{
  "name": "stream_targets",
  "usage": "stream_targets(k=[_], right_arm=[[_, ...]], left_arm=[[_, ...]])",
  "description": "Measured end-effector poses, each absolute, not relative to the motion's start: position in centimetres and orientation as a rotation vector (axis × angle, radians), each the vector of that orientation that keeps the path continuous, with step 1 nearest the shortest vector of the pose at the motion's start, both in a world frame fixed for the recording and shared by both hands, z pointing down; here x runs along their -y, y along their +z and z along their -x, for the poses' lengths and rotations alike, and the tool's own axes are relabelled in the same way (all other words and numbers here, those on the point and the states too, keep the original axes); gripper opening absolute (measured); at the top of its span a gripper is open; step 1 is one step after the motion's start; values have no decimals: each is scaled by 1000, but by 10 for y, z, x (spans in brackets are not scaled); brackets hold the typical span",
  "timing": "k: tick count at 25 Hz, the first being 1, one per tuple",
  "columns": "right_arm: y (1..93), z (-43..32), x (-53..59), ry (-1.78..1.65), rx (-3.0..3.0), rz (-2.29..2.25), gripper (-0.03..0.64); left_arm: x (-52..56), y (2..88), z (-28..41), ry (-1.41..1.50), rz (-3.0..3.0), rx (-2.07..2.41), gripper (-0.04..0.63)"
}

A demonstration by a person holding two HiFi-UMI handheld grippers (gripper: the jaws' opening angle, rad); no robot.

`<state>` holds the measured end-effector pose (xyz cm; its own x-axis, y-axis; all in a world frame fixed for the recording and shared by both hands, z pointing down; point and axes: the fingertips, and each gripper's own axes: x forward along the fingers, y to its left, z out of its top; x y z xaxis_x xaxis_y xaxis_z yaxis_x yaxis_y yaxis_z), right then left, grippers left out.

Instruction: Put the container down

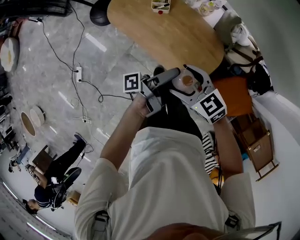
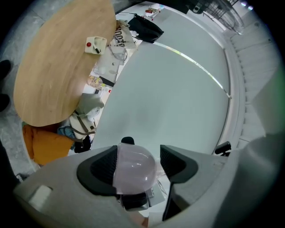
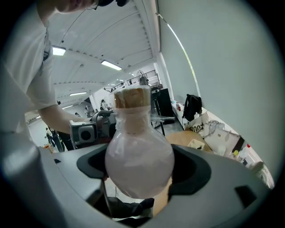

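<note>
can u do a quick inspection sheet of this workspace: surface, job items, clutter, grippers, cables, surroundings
surface: oval wooden table, mostly bare, ahead of the grippers
job's things: round translucent flask with a cork, held in the air short of the table
clutter: small white tray at the table's far edge; bags by the wall
grippers: right gripper shut on the flask's bulb; left gripper has the bulb between its jaws, one pad touching, grip unclear
cables: black cable and power strip on the floor
surroundings: grey tiled floor, orange seat, a seated person
</note>
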<state>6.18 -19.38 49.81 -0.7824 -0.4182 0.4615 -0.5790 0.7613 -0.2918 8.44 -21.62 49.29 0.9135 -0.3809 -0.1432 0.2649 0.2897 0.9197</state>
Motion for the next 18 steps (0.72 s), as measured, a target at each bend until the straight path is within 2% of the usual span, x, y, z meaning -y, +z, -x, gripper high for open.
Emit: stream_targets(k=[18], right_arm=[[723, -96, 278, 892, 2486, -933, 396]], left_arm=[[293, 721, -111, -259, -1116, 130, 296]])
